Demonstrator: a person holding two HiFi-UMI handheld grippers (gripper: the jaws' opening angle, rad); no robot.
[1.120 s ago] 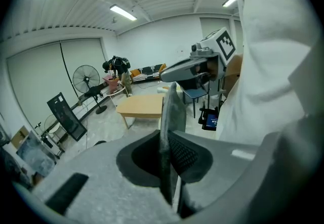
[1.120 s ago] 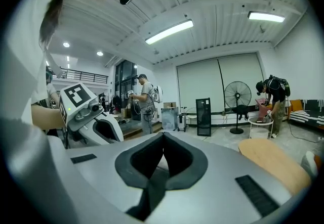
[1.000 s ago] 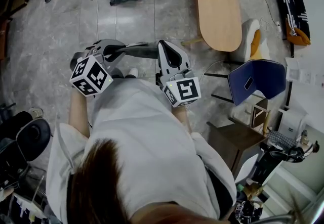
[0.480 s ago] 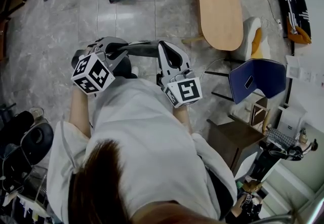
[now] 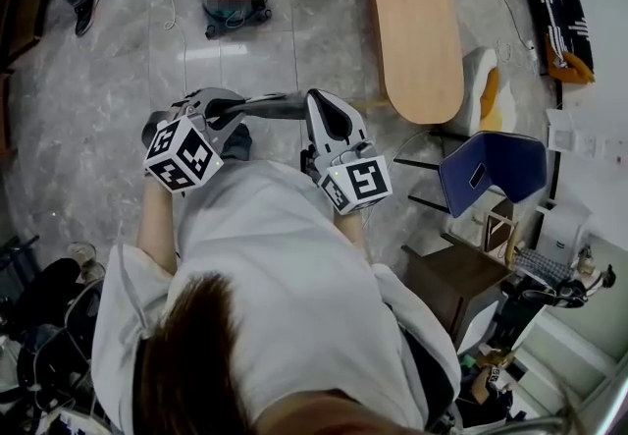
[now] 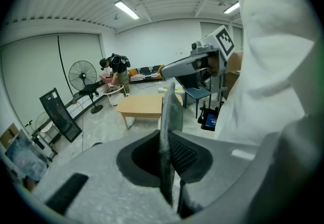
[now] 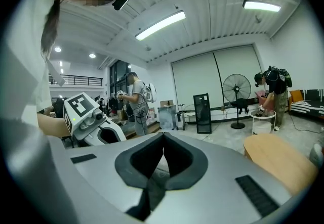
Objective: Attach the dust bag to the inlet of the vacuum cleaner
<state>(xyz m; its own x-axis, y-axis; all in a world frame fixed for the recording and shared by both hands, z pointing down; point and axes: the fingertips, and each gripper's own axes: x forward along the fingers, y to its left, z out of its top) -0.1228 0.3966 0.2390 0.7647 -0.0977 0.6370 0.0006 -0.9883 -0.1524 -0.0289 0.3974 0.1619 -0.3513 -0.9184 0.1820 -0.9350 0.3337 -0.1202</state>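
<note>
You have the dust bag stretched as a flat grey strip between your two grippers, in front of your chest and well above the floor. Your left gripper has its fingers closed to a narrow gap on one end of the bag; in the left gripper view the bag stands edge-on between the dark pads and rises past them toward your other gripper. Your right gripper has its fingers pressed together, with only a thin seam left between the pads. In the right gripper view a dark grey fold of the bag is pinched low in that seam, and in the head view the strip runs right up to that gripper's tip, so both ends are gripped. The left gripper points down and forward, while the right one sits closer to level, its marker cube turned up toward your head. The vacuum cleaner, red above a teal base, stands on the floor well ahead of you, clear of the bag and both grippers, with cables trailing around it. To your right are an oval wooden bench and, nearer you, a blue chair.
</note>
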